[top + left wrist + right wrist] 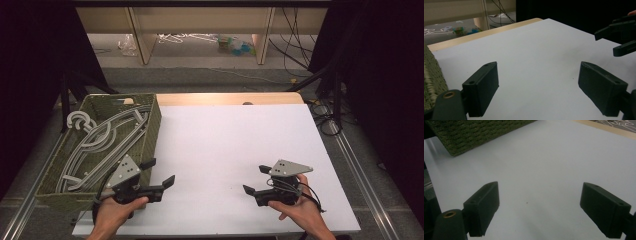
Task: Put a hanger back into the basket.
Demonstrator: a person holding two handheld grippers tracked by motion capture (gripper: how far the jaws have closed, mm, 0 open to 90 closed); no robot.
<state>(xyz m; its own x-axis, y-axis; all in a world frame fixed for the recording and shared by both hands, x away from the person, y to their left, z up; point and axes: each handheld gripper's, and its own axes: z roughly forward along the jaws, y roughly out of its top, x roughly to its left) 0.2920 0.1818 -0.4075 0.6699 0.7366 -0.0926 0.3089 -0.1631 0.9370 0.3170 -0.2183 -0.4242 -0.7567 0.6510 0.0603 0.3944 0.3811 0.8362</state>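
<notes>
The left tool [159, 173] hovers with wide, empty jaws just beside the woven green basket [150, 131], where the grey hangers [102, 145] lie. The right tool [256, 180], also wide and empty, hovers over the white surface [225, 145], well apart from the basket.

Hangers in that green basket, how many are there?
About 3 grey hangers, though they overlap, so more may be hidden. All lie stacked in the green basket at the table's left, hooks toward its far corner, beside the left gripper.
</notes>
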